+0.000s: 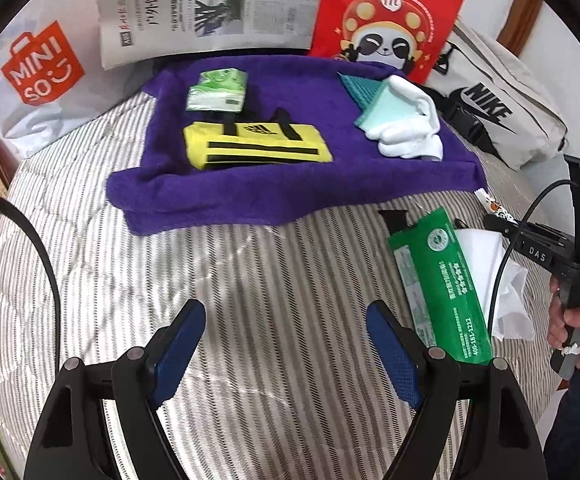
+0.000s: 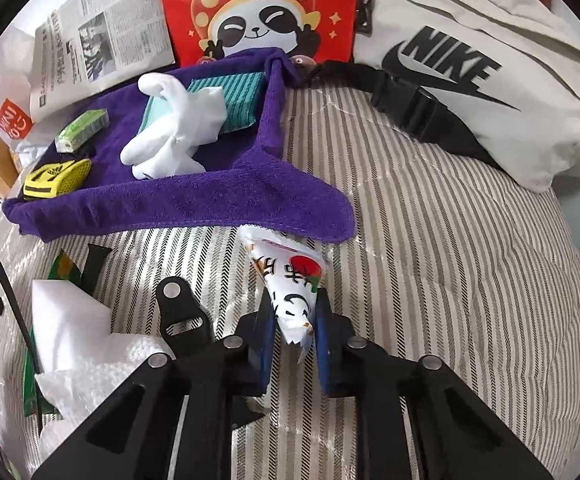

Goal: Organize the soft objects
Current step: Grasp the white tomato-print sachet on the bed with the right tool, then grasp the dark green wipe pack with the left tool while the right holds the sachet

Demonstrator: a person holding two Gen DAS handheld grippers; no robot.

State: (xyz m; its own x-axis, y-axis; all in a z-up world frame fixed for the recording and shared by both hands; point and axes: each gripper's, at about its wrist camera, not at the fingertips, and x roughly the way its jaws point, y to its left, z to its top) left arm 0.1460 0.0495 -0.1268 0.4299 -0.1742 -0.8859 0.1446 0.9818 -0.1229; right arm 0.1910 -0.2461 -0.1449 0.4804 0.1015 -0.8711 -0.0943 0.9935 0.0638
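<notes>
- My right claw (image 2: 293, 334) is pinching the near tail of a small white snack packet (image 2: 290, 284), its blue pads pressed against the packet's two sides.
- The packet's long axis runs straight away from my right claw toward the purple towel (image 2: 194, 196). Its far end touches the towel's near hem and may be tucked just under it; I cannot tell which.
- The towel lies on the striped bed (image 2: 429, 260), directly ahead of the packet. The white sock bundle (image 2: 170, 136), the teal cloths (image 2: 230, 100), the green tissue pack (image 2: 84, 128) and the yellow pouch (image 2: 56, 178) already rest on it.
- I judge the next move to be a lift and a carry forward along that axis, over the hem and onto the bare purple just behind it.
- My left claw (image 1: 286, 344) is spread wide and holds nothing. It hovers over the bed nearer me than the towel, farther from the packet than my right claw.
- A green wrapper (image 1: 437, 284) and white tissue (image 1: 485, 248) lie on my side of the towel's hem, just beside my left claw.
</notes>
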